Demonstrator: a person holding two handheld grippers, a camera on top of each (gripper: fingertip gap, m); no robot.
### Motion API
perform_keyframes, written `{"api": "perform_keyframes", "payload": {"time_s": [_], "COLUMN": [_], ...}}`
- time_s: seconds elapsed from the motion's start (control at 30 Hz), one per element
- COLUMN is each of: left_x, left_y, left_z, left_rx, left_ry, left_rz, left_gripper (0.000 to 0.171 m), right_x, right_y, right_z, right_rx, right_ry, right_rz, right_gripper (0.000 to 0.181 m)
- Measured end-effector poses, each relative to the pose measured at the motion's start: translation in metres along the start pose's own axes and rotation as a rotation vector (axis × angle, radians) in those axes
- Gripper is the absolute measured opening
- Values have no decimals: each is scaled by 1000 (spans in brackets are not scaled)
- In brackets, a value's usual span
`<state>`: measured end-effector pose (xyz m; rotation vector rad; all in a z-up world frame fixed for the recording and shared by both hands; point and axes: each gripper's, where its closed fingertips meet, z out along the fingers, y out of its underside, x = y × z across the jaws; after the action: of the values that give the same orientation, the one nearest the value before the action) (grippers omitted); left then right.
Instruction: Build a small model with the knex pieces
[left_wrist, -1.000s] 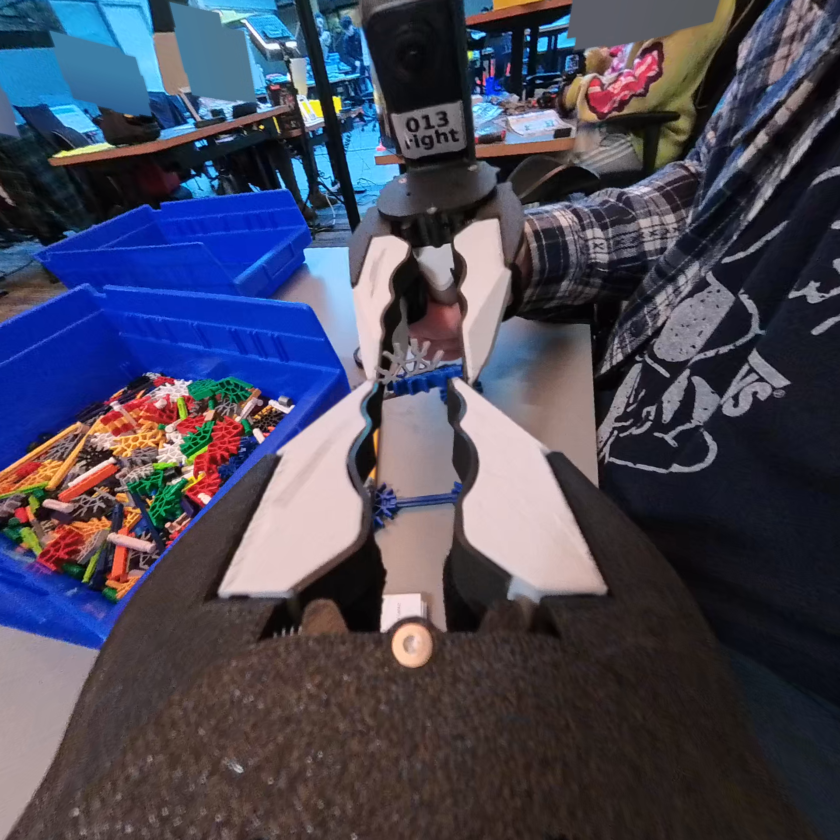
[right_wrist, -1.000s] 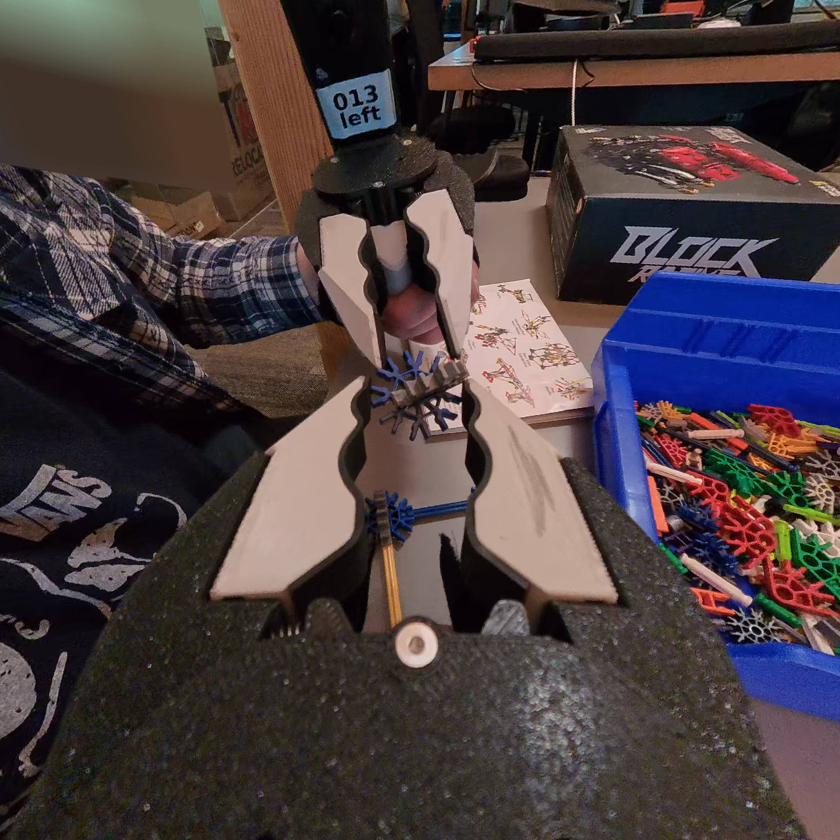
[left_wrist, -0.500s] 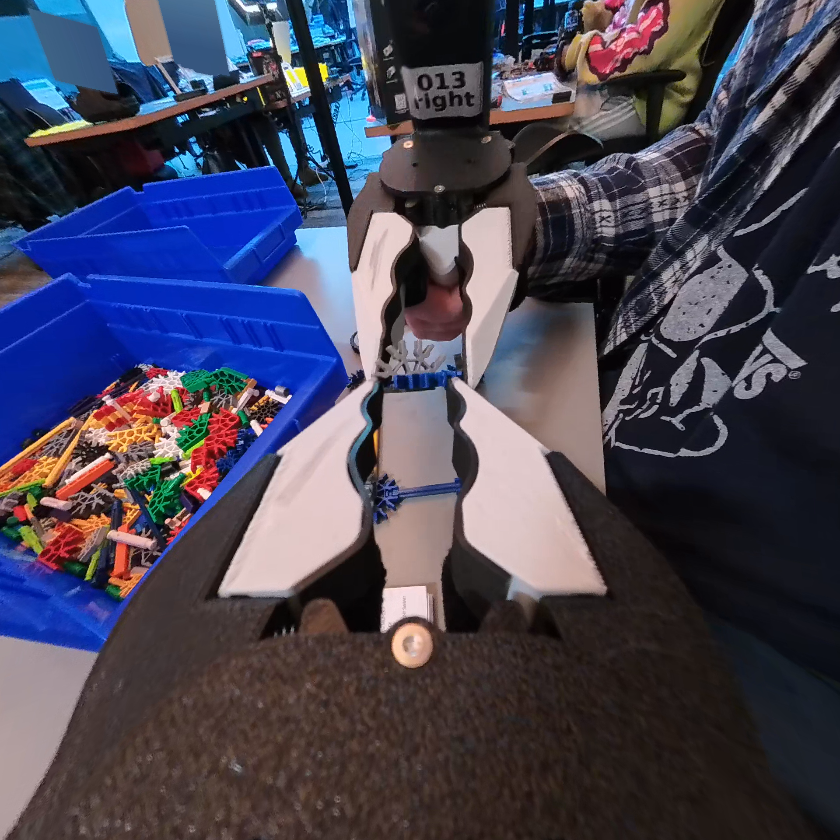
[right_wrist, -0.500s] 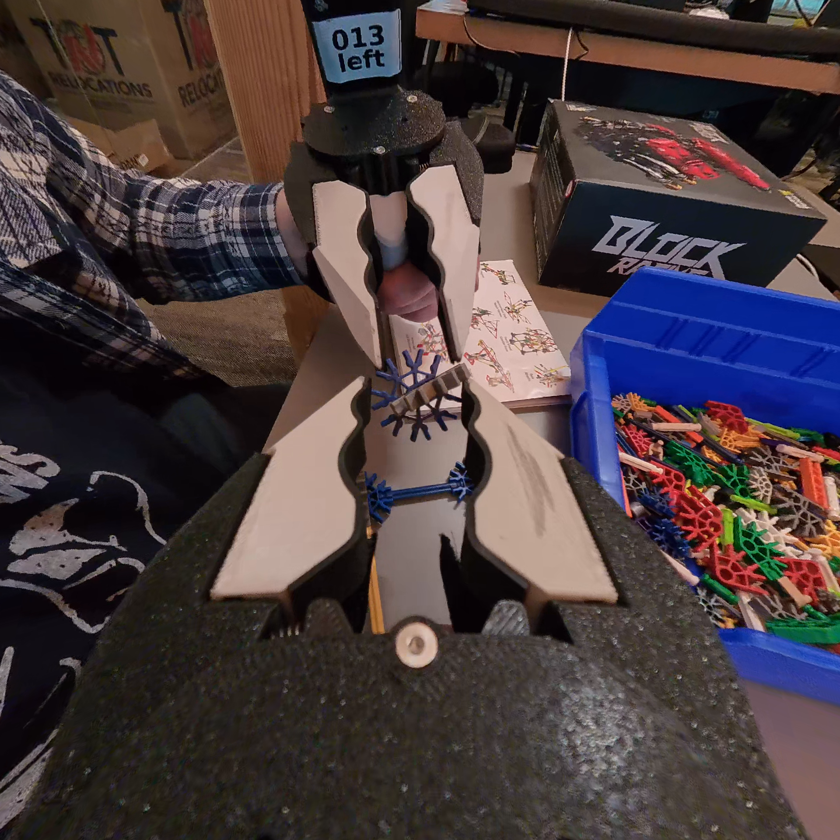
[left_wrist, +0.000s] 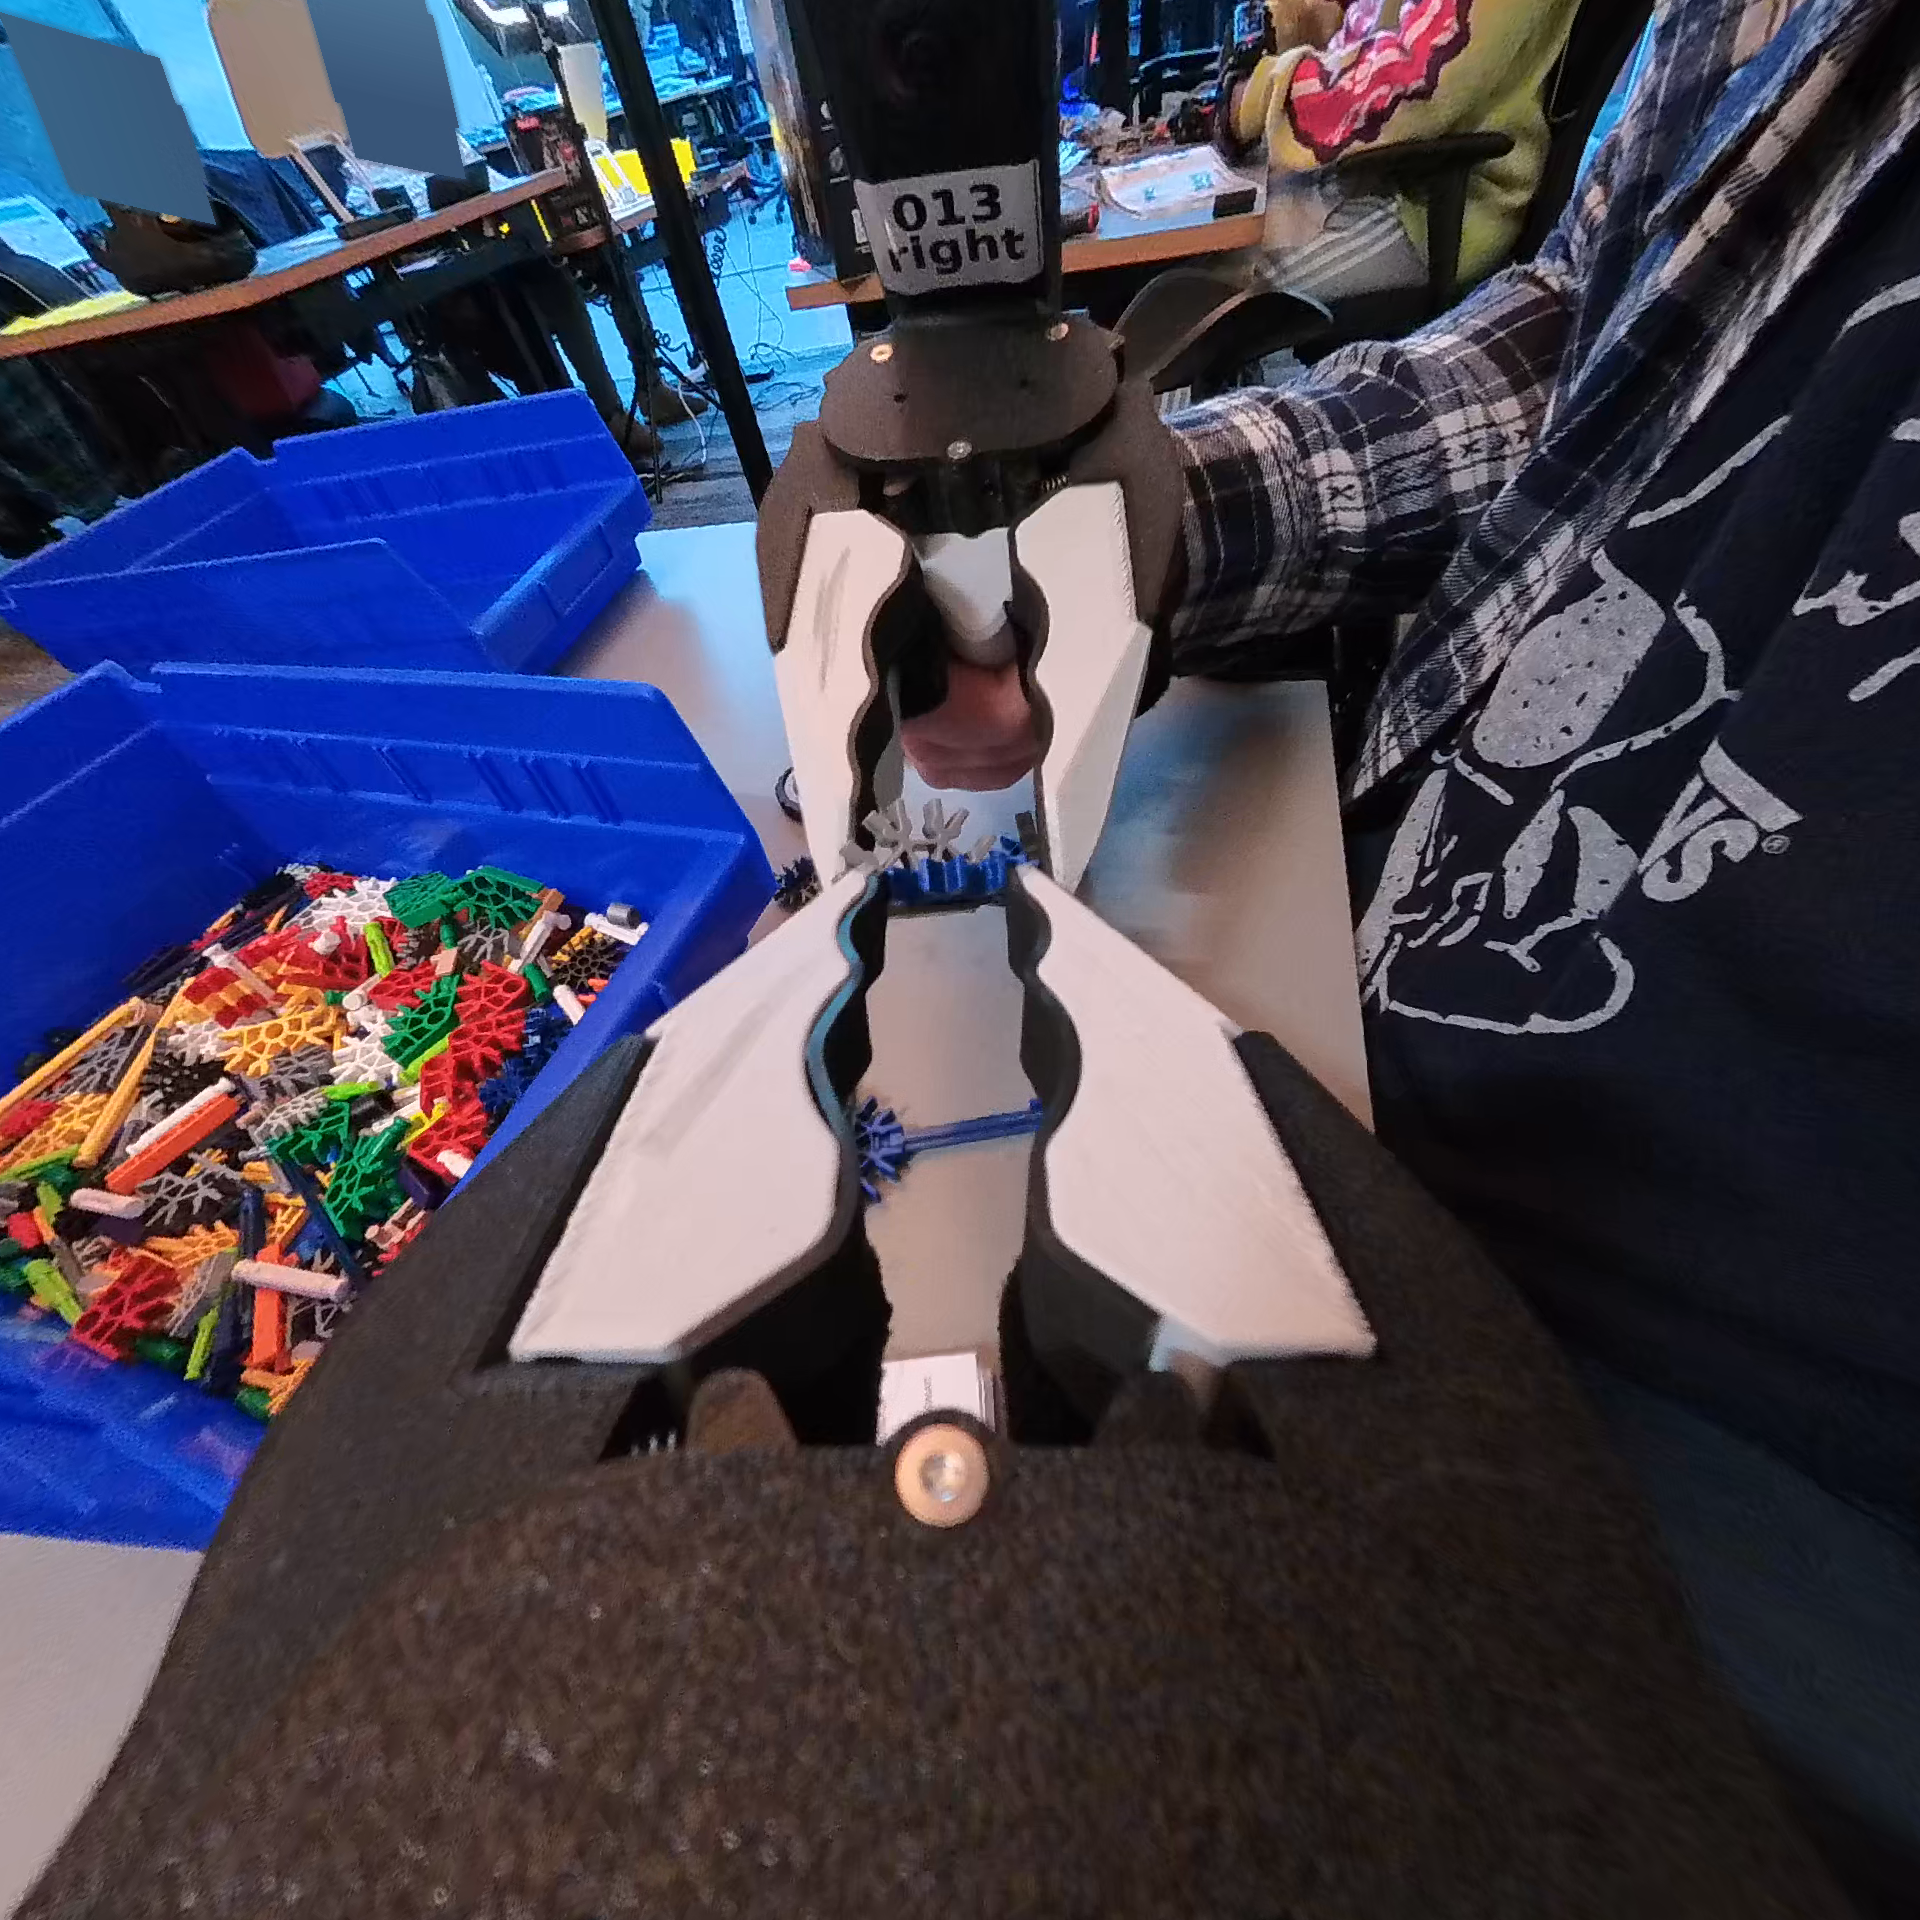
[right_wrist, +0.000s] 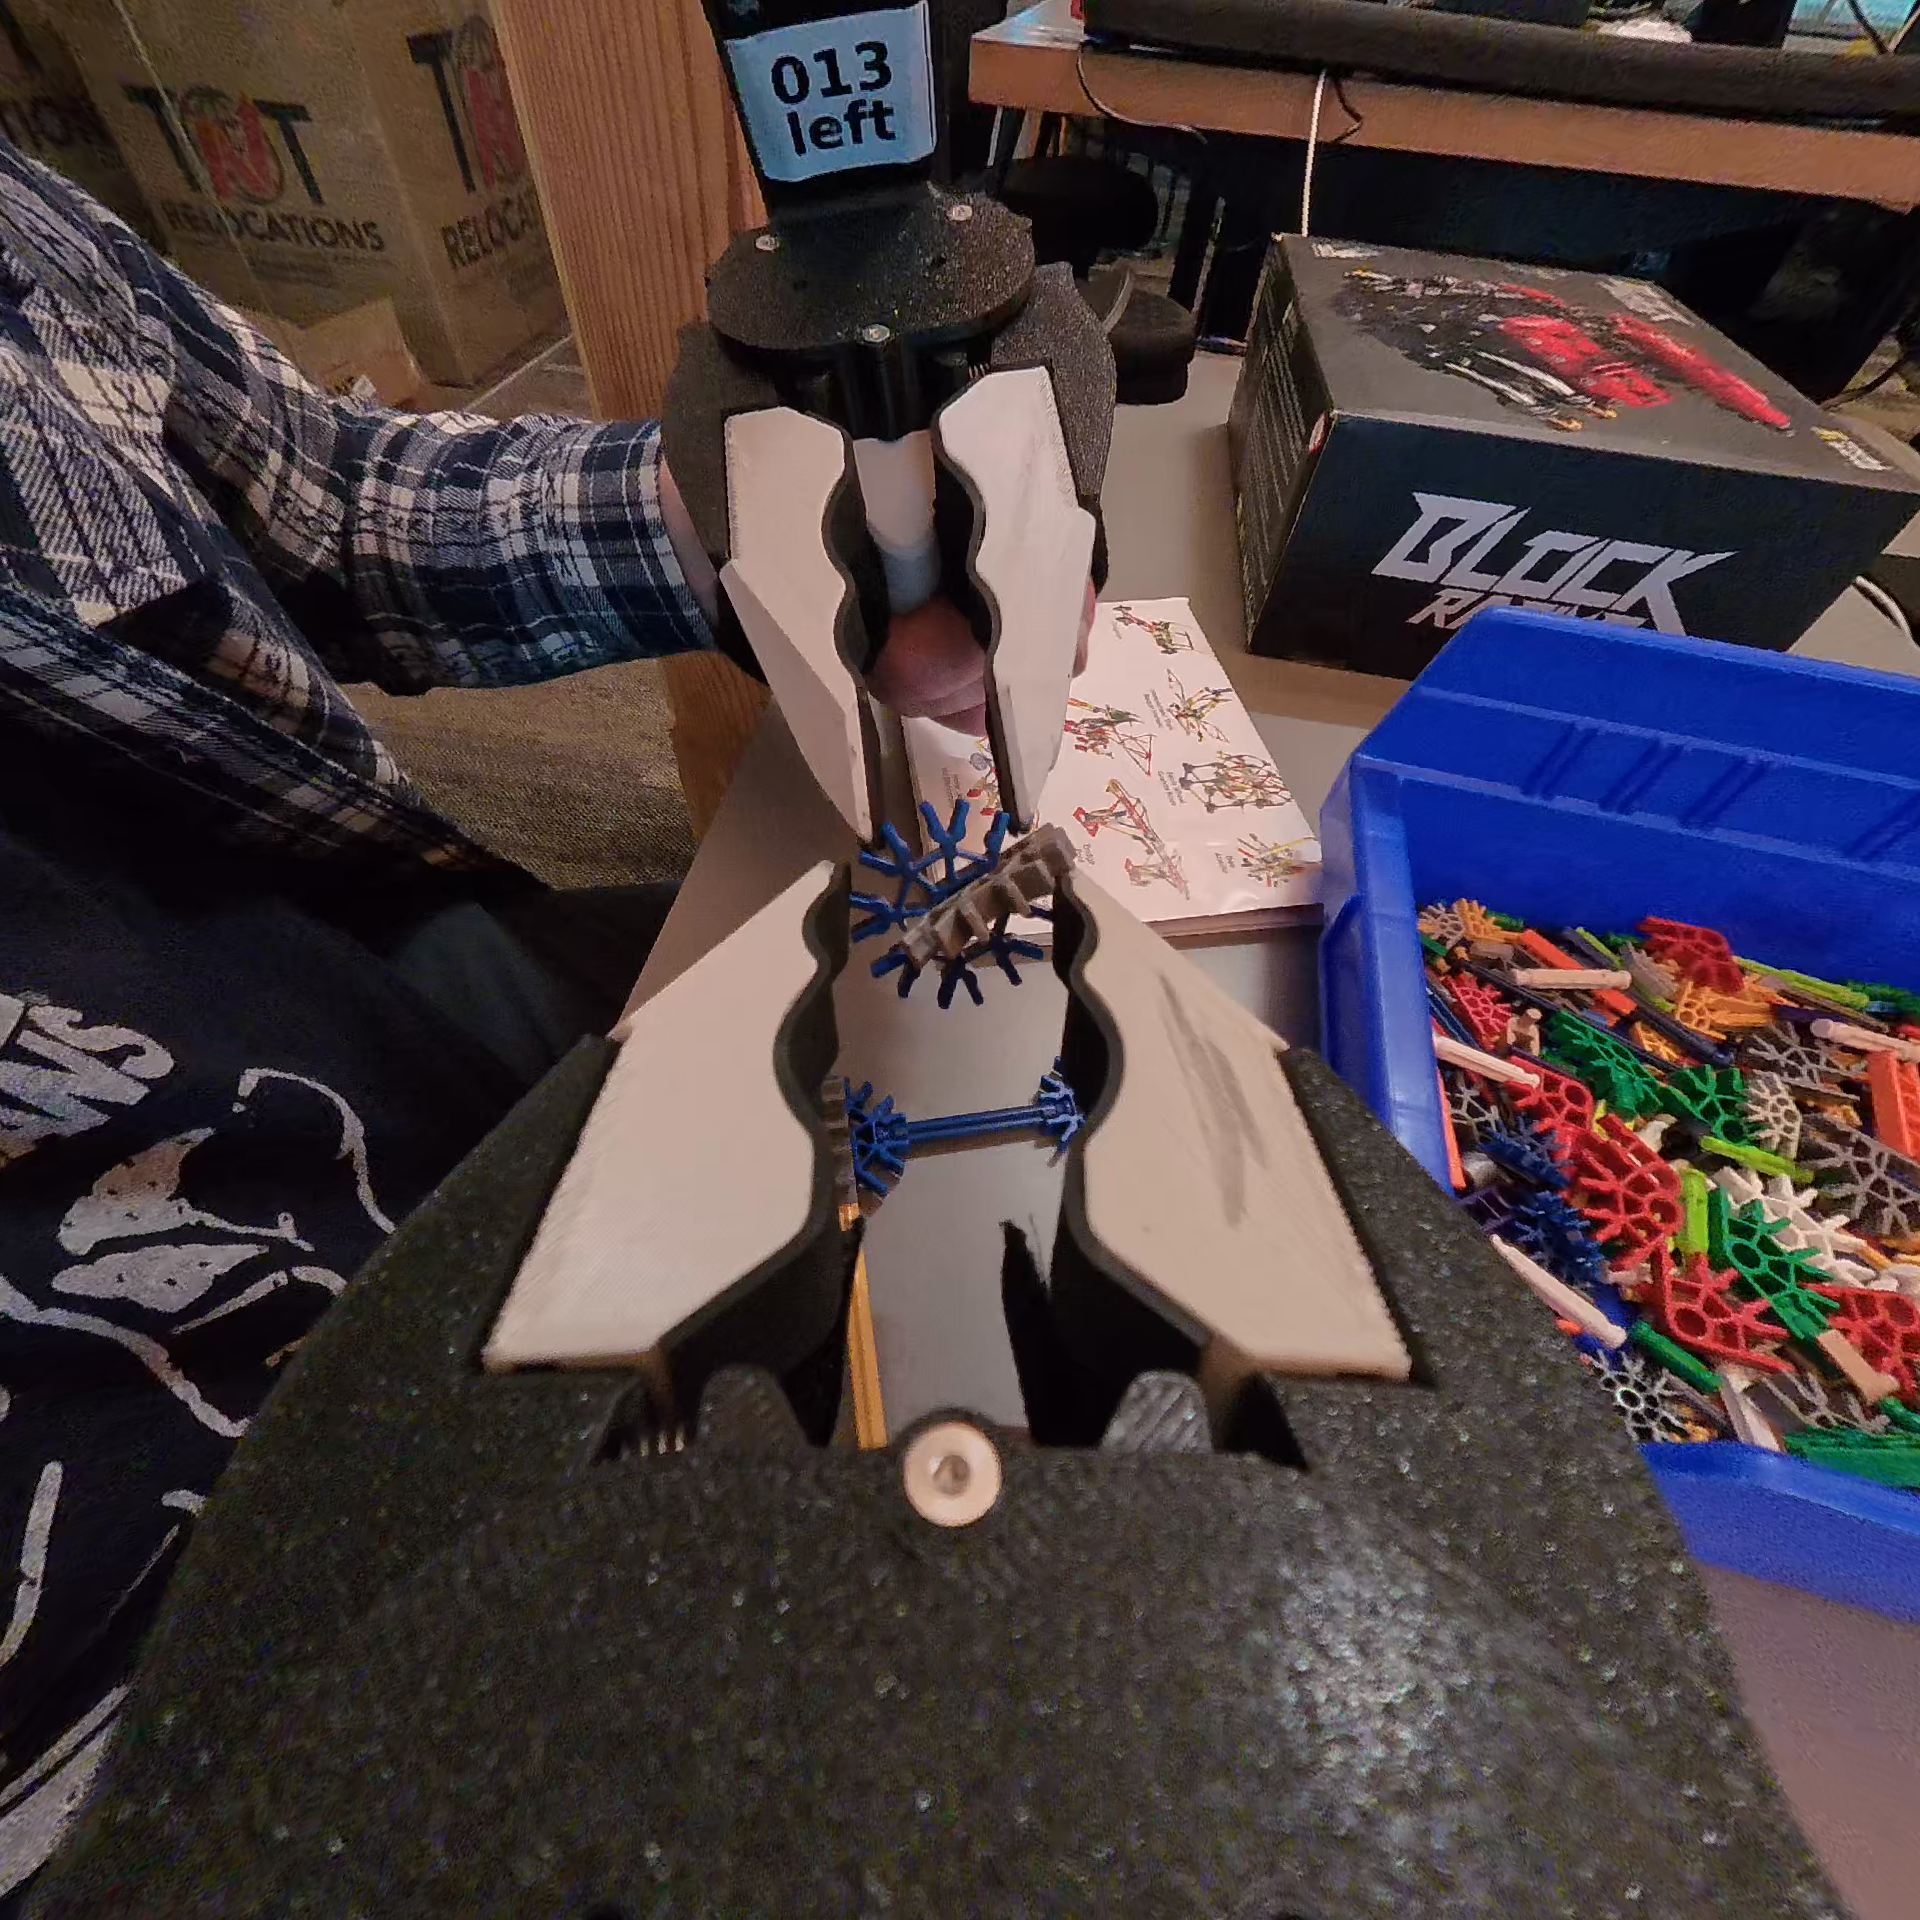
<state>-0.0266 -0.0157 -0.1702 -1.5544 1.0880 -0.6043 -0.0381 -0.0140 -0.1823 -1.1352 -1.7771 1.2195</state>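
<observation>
In the left wrist view, the left gripper (left_wrist: 943, 896) has its 2 white fingers (left_wrist: 717, 1153) close together at the tips, and they pinch a blue snowflake piece (left_wrist: 943, 883) seen edge-on. Lower down, on the table (left_wrist: 1226, 894) between those fingers, lies a blue rod (left_wrist: 966, 1130) with a small blue spiky piece on its end. Tip to tip with the left gripper is the right gripper (left_wrist: 951, 847), and it holds a grey snowflake piece (left_wrist: 914, 831) that touches the blue one. A hand (left_wrist: 971, 727) shows behind it, with a plaid sleeve (left_wrist: 1351, 488) going off to the side. Beside the grippers sits a blue bin (left_wrist: 447, 748) full of bright toy building bits, and 1 more blue bin (left_wrist: 416, 561) stands farther back. In the right wrist view, the right gripper (right_wrist: 956, 904) is nearly closed on the grey snowflake piece (right_wrist: 982, 909), which is tilted and pushed into the blue snowflake piece (right_wrist: 920, 883). The left gripper (right_wrist: 935, 821) comes from the far side and grips the top of the blue one. The blue rod (right_wrist: 971, 1124) lies on the table below. Past the grippers is a paper sheet (right_wrist: 1174, 800) with little pictures, next to the blue bin (right_wrist: 1621, 790). Farther back stands a dark box (right_wrist: 1538, 457), and a wooden post (right_wrist: 623, 208) rises behind the left gripper.
</observation>
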Motion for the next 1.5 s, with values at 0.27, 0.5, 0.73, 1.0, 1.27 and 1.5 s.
{"api": "perform_keyframes", "payload": {"time_s": [0.27, 0.5, 0.73, 1.0, 1.27, 1.5], "left_x": [-10, -18, -28, -31, -32, -31], "left_y": [6, 13, 23, 24, 29, 31], "left_z": [0, 2, 13, 13, 16, 18], "left_rx": [-10, -11, -22, -24, -71, -84], "left_ry": [-60, -83, -118, -76, -52, -27], "left_rz": [-50, -246, -378, -467, -521, -559], "left_gripper": [21, 31, 13, 3, 3, 3], "right_x": [10, 31, 38, 40, 47, 49], "right_y": [3, 6, 14, 16, 23, 17], "right_z": [0, -3, 4, 1, 2, 0], "right_rx": [-3, -48, -161, -219, -333, -346], "right_ry": [62, 236, 381, 424, 506, 561], "right_rz": [-19, -138, -361, -475, -634, -707], "right_gripper": [38, 39, 40, 51, 52, 58]}}
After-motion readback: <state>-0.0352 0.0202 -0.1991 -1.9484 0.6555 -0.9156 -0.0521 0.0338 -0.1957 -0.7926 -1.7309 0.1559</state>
